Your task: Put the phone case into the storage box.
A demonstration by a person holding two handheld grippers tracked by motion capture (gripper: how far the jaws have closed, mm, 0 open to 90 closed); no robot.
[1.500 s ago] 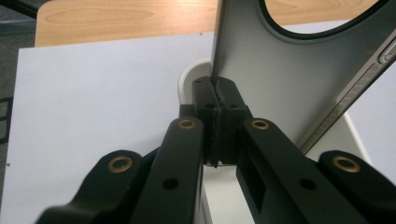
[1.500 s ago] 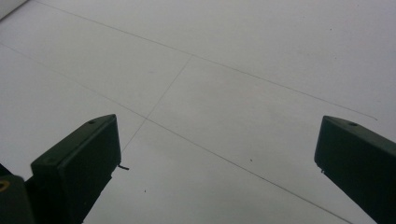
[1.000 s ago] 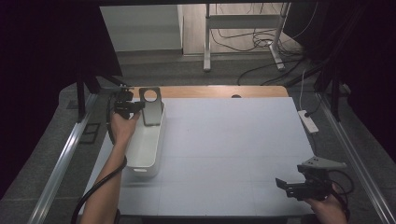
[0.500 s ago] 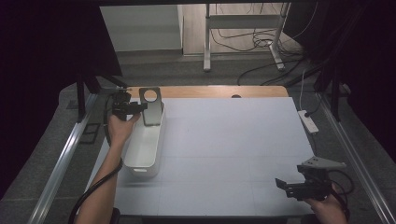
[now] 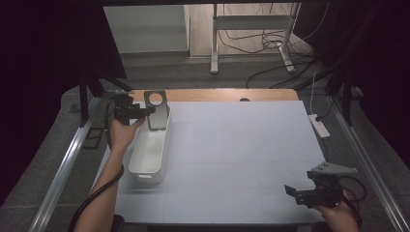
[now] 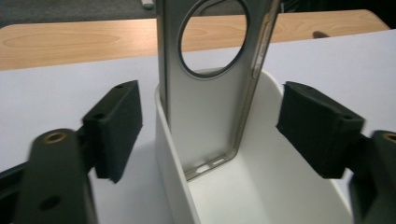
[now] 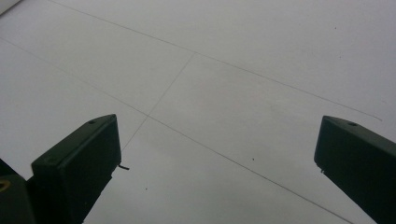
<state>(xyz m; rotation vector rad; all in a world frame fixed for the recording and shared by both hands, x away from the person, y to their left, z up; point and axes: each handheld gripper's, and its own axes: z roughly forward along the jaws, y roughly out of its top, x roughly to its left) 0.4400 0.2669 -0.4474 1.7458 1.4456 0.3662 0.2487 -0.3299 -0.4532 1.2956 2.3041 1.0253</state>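
Observation:
A grey phone case (image 5: 157,111) with a round camera hole stands upright at the far end of a long white bin (image 5: 145,159). In the left gripper view the case (image 6: 210,116) leans against the bin's rim (image 6: 170,149). My left gripper (image 5: 147,112) (image 6: 217,128) is open. Its jaws have just been opening, and the case stands between the pads (image 6: 116,126) without touching them. My right gripper (image 5: 296,194) (image 7: 217,154) is held open and empty over the white table surface (image 7: 224,70) at the front right.
A wooden strip (image 5: 217,94) runs along the table's far edge. A white power strip (image 5: 319,125) lies at the right edge. Metal rails (image 5: 67,164) flank the table, and cables (image 5: 261,43) and a stand's legs lie on the floor beyond.
The left gripper's jaws have spread apart off the phone case, which stays standing in the bin. The right gripper has kept still.

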